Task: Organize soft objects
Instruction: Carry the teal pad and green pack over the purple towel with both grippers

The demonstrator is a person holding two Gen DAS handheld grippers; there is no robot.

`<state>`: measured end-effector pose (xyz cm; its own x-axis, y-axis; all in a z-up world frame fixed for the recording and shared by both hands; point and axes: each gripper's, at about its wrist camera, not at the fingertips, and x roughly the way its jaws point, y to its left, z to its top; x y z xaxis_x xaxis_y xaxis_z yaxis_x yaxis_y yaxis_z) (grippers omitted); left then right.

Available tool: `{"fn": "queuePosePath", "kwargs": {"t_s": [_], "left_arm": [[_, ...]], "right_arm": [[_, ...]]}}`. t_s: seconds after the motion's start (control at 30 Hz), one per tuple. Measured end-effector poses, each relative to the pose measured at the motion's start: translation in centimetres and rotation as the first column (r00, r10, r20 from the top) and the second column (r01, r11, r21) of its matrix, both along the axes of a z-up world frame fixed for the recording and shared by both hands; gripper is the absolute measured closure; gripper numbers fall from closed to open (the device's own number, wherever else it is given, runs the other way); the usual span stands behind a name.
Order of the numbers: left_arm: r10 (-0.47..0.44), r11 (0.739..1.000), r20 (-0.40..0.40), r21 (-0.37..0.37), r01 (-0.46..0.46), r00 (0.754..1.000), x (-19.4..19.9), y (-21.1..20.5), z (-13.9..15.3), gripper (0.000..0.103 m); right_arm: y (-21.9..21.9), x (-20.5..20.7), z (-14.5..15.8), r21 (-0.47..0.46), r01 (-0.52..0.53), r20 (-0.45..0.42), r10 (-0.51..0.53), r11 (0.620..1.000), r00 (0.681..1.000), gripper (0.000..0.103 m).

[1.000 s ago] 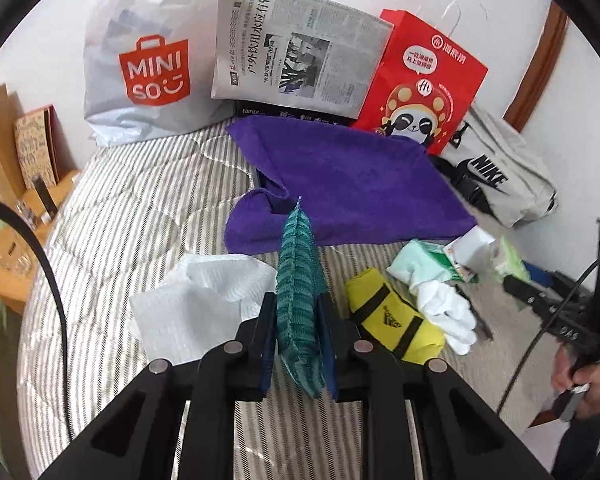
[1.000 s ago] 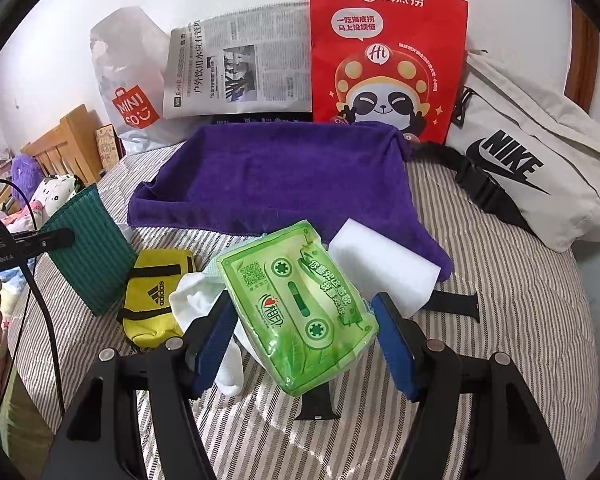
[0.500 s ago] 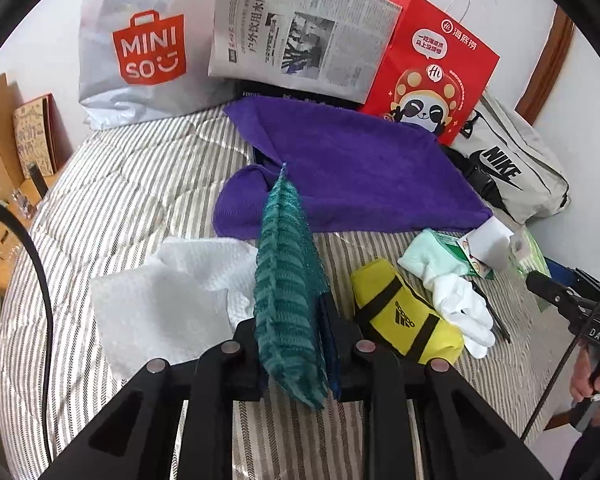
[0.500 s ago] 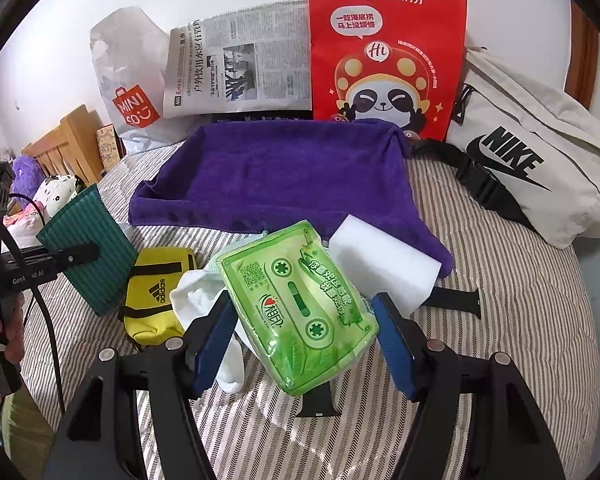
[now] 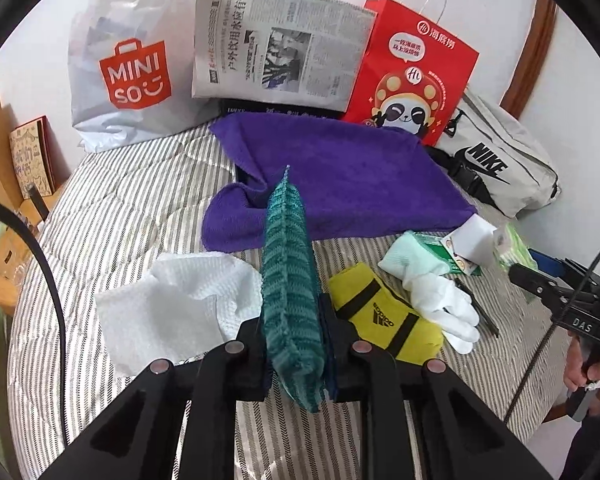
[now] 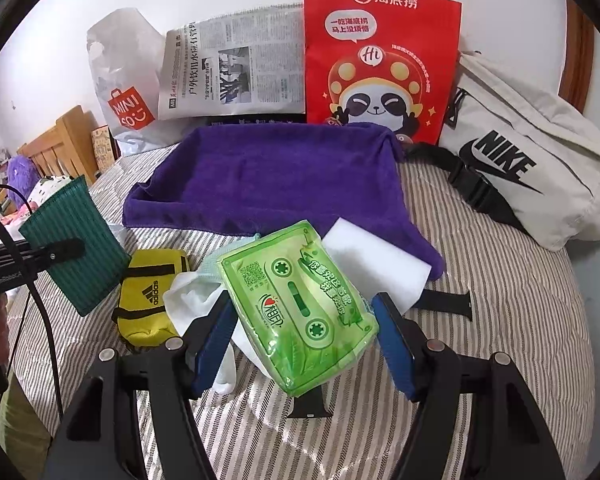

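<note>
Teal knit cloth upright, clamped in left fingers; right fingers apart.

The ribbed teal knitted cloth looked matt and coarse, and the spread purple terry towel looked plush. The green tissue pack had glossy plastic film; the striped quilted bedcover was matt fabric.
</note>
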<state>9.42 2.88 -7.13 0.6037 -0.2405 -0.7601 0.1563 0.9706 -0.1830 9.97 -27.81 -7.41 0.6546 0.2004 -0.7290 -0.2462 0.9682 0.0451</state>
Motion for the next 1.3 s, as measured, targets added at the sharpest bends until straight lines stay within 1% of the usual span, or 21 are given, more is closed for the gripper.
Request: {"fn": "queuePosePath", "kwargs": {"t_s": [0.2, 0.37, 0.47, 0.53, 0.67, 0.9, 1.07, 1.13, 1.3], "left_arm": [[0.003, 1.0, 0.011, -0.021, -0.002, 1.0, -0.2, 0.6, 1.3, 0.085], [0.011, 1.0, 0.036, -0.019, -0.01, 0.999, -0.1, 1.2, 2.7, 0.085], [0.023, 1.0, 0.06, 0.0, -0.023, 0.998, 0.2, 1.5, 3.5, 0.085], [0.029, 1.0, 0.07, 0.0, -0.029, 0.997, 0.6, 1.9, 4.0, 0.085], [0.039, 0.999, 0.089, 0.013, -0.04, 0.995, 1.8, 2.3, 4.7, 0.085], [0.039, 0.999, 0.096, 0.007, -0.04, 0.995, 4.7, 2.5, 5.2, 0.085], [0.016, 1.0, 0.097, -0.001, -0.016, 0.995, 7.3, 2.0, 5.2, 0.085], [0.01, 1.0, 0.09, -0.015, -0.009, 0.996, 8.3, 1.7, 5.1, 0.085], [-0.004, 0.999, 0.076, -0.052, 0.008, 0.997, 11.2, 1.1, 4.5, 0.085]], "right_arm": [[0.3, 0.3, 0.7, -0.009, 0.006, 0.011, -0.006, 1.0, 1.0, 0.035], [0.7, 0.6, 1.5, -0.014, 0.005, 0.024, -0.005, 1.0, 1.0, 0.035], [0.8, 1.1, 2.0, -0.02, 0.013, 0.027, -0.012, 1.0, 1.0, 0.035], [0.9, 1.6, 2.4, -0.017, 0.015, 0.031, -0.014, 1.0, 0.999, 0.035], [1.1, 3.2, 2.7, -0.022, 0.034, 0.027, -0.033, 0.999, 0.999, 0.035], [1.0, 6.6, 3.0, -0.018, 0.061, 0.024, -0.061, 0.998, 0.998, 0.035], [0.9, 9.7, 2.7, -0.021, 0.081, 0.018, -0.08, 0.996, 0.997, 0.035], [0.8, 11.0, 2.4, -0.026, 0.093, 0.022, -0.092, 0.995, 0.996, 0.035], [0.5, 14.2, 1.1, -0.025, 0.107, -0.004, -0.107, 0.994, 0.994, 0.035]]}}
